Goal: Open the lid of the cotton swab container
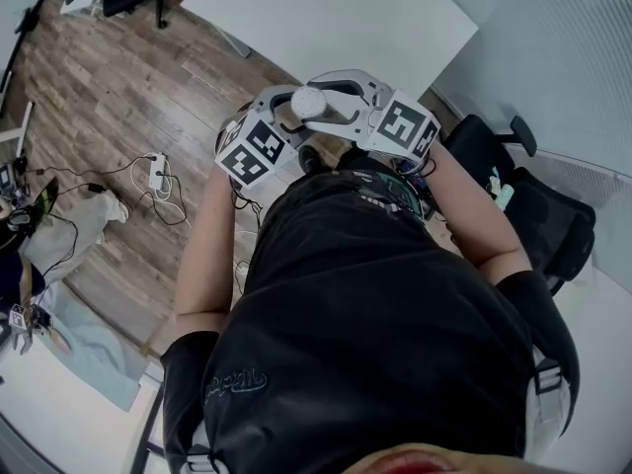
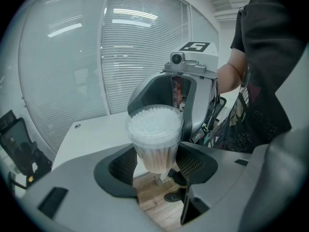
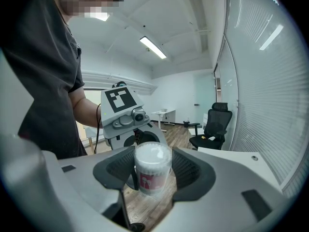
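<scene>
A clear cotton swab container [image 1: 314, 102] full of white-tipped swabs, with a red label, is held up in the air in front of the person. My left gripper [image 2: 155, 166] is shut on the container's [image 2: 154, 134] lower body, a pad against each side. From the opposite side my right gripper [image 3: 152, 170] is shut on the container [image 3: 152, 166], its pads closing on the upper, lid end. In the head view the left gripper [image 1: 294, 118] and right gripper [image 1: 334, 109] meet at the container. The lid sits on.
A white table [image 1: 336, 18] stands just beyond the grippers. A black office chair [image 1: 523, 196] is at the right, by the window blinds. A power strip [image 1: 153, 171] and cables lie on the wooden floor at the left.
</scene>
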